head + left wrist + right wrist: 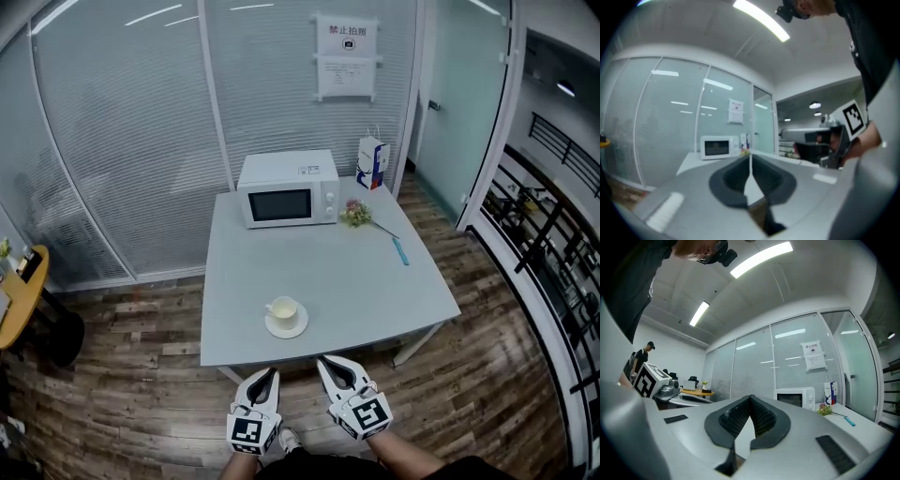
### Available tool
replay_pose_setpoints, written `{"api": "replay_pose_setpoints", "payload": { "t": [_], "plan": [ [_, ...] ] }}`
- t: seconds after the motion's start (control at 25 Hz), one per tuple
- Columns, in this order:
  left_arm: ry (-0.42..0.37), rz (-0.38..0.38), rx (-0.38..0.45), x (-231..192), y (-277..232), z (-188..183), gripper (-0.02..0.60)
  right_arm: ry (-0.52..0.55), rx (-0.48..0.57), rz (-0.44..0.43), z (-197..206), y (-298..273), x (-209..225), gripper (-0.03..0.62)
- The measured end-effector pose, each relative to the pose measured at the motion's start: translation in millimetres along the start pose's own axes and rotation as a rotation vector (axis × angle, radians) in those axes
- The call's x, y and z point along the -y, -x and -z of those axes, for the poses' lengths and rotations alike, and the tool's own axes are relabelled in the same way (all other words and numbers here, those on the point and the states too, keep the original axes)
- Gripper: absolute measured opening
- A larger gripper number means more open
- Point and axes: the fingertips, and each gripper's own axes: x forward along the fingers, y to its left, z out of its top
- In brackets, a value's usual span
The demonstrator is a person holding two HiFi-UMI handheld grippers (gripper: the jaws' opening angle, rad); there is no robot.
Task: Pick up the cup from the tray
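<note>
"Grippers sit nearest, at the bottom edge. How do they lie?"

"Left gripper (272, 372) and right gripper (324, 361) are side by side. Both are off the near edge of the table (328, 272), over the wood floor (141, 356), with their tips pointing towards the table."

"And the fingers?"

"Pressed together on both. In the left gripper view the two pads meet in a thin seam with nothing between them. The right gripper view shows the same, tips touching and empty."

"Where is the cup?"

"The cup (282, 310) stands upright on a saucer (287, 328) near the table's front edge, left of centre. It is just ahead of the left gripper, and neither gripper touches it."

"What else is on the table?"

"A microwave (287, 190) stands at the back, with a bag (372, 162) just to its right. Flowers (356, 213) lie in front of the bag, and a blue pen (401, 251) lies further right. All are well apart from the cup."
</note>
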Motion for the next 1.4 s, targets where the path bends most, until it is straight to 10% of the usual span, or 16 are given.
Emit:
{"api": "replay_pose_setpoints", "payload": {
  "t": [1.4],
  "plan": [
    [0.0, 0.045, -0.163, -89, -152, 63, 0.005, -0.033, -0.121, 0.054, 57, -133, 105, -0.011]
  ]
}}
